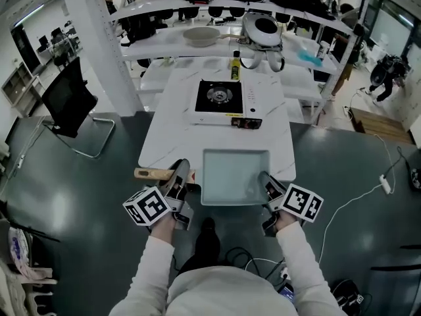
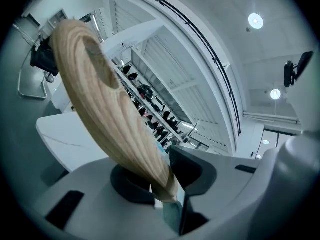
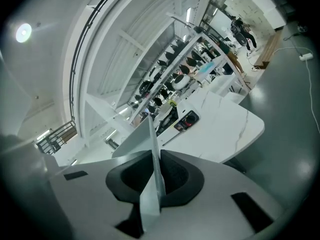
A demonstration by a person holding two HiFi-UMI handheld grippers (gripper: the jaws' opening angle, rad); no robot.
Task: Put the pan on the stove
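Square pan held two-handed at near edge of bench, well short of stove. Left gripper clamped on wooden handle. Right gripper pinches opposite rim. Likely purpose: keep pan level, no tipping.

A dark grey-green floor fills the lower frame. A white, marble-veined table stands at centre, with white shelving racks across the top behind it. A black chair sits at the left beside a white column. Round ceiling lamps glow at the upper right.
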